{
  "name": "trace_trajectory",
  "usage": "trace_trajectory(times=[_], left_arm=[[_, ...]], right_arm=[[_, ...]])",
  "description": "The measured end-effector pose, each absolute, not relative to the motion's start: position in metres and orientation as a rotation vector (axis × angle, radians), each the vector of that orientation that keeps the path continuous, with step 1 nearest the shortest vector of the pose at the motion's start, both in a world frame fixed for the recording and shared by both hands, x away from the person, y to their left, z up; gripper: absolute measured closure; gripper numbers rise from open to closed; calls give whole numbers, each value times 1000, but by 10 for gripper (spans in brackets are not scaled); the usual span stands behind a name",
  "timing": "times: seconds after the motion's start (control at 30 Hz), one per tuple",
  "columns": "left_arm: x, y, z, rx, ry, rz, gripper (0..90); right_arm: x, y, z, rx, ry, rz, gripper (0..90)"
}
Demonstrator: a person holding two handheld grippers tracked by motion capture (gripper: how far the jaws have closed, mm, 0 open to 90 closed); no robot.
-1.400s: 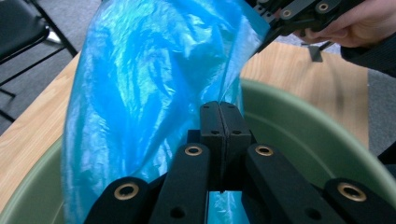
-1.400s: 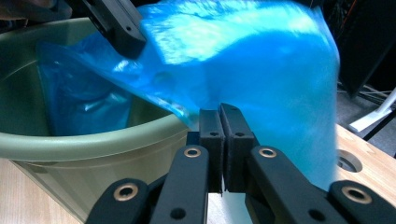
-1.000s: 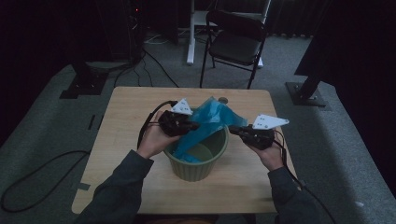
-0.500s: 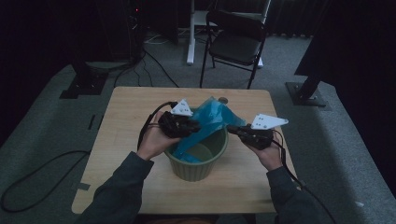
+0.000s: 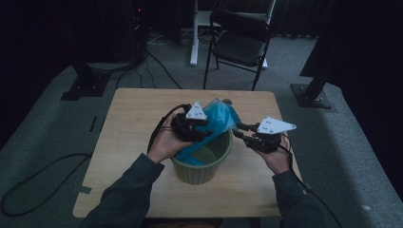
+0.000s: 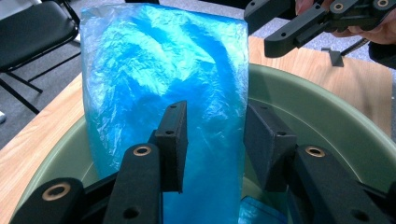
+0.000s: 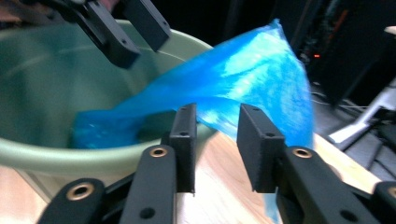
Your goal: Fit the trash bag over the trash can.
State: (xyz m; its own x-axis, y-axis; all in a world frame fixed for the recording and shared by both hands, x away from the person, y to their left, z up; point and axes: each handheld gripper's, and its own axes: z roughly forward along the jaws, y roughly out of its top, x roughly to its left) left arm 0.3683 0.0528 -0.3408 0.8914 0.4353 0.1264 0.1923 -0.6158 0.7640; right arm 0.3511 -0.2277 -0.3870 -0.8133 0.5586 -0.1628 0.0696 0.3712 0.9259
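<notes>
A blue plastic bag (image 5: 216, 118) stands half inside a green bin (image 5: 202, 168) on the wooden table (image 5: 133, 123), its top leaning over the far rim. My left gripper (image 5: 205, 129) is over the bin's left side. Its jaws have just been opening, and in the left gripper view the bag (image 6: 163, 84) hangs loose between them, with my left gripper (image 6: 215, 126) not pressing it. My right gripper (image 5: 240, 131) sits at the bin's right rim. It too has just been opening, and my right gripper (image 7: 217, 116) stands apart from the bag (image 7: 252, 79).
A black folding chair (image 5: 242, 42) stands beyond the table's far edge. Cables (image 5: 157, 61) run over the grey floor. A small round thing (image 5: 227, 101) lies on the table behind the bag. The bin's rim (image 6: 327, 107) curves close under both grippers.
Both hands stay almost where they were beside the bin. The bag keeps its place, leaning over the rim.
</notes>
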Motion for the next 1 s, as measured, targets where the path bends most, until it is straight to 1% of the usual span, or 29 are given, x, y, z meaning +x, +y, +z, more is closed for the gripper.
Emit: trace_trajectory(times=[0.03, 0.07, 0.17, 0.3, 0.47, 0.5, 0.53, 0.57, 0.6, 0.63, 0.67, 0.7, 0.8, 0.87, 0.9, 1.0], left_arm=[[368, 53, -341, 2240, 448, 383, 602], [369, 55, -341, 2241, 453, 377, 601], [370, 56, -341, 2237, 456, 366, 601], [370, 56, -341, 2237, 455, 365, 597], [370, 53, -341, 2239, 453, 365, 584], [370, 52, -341, 2241, 449, 365, 583], [370, 51, -340, 2240, 449, 368, 580], [370, 51, -340, 2240, 449, 368, 575], [370, 48, -340, 2239, 443, 373, 572], [370, 48, -340, 2239, 443, 373, 572], [369, 45, -339, 2237, 443, 378, 572], [369, 43, -338, 2239, 445, 390, 562], [368, 38, -338, 2240, 445, 427, 530], [368, 38, -338, 2240, 445, 427, 523], [368, 30, -340, 2249, 439, 449, 512], [367, 22, -341, 2249, 441, 473, 498]], right_arm=[[351, -228, -387, 543, 2183, 1441, 666], [353, -231, -390, 581, 2162, 1412, 634], [357, -230, -394, 618, 2148, 1362, 612], [362, -225, -396, 628, 2128, 1340, 611], [364, -224, -389, 642, 2092, 1356, 616], [365, -223, -388, 648, 2090, 1354, 632], [367, -223, -386, 653, 2091, 1351, 691], [367, -223, -386, 653, 2091, 1351, 691], [370, -220, -381, 640, 2111, 1375, 808], [370, -220, -381, 640, 2111, 1375, 808], [370, -219, -379, 631, 2117, 1387, 840], [370, -215, -375, 607, 2126, 1403, 898], [369, -211, -370, 576, 2142, 1437, 900], [368, -211, -368, 570, 2146, 1458, 900], [367, -209, -365, 564, 2150, 1505, 900], [365, -208, -362, 558, 2152, 1544, 900]])
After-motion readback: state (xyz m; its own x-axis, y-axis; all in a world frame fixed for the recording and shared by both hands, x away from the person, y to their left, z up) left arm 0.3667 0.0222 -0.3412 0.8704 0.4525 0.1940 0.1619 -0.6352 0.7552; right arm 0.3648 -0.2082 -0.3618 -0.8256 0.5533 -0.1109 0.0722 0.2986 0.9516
